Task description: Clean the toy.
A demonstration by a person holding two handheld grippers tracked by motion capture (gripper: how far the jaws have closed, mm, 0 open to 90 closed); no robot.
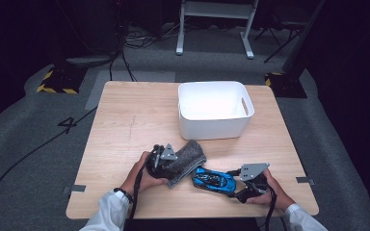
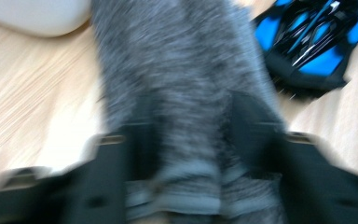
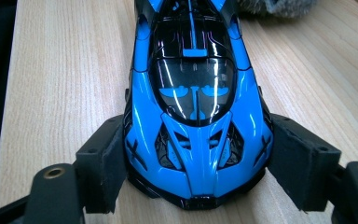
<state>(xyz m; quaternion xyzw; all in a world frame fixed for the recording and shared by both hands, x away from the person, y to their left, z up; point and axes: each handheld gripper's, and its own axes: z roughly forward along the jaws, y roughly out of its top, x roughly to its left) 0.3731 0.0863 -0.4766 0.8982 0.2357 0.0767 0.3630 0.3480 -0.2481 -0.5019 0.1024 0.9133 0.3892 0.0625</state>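
- Grey sock (image 1: 185,159) lies at 7 o'clock on the tabletop (image 1: 125,125), between the left hand-held gripper's (image 1: 166,161) half-open jaws.
- Blue car (image 1: 214,180), at 6 o'clock, sits clamped in the right hand-held gripper (image 1: 236,185).

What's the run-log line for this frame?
left gripper: fingers astride grey sock, contact unclear | right gripper: fingers astride blue car, left finger touching | bin: empty | table
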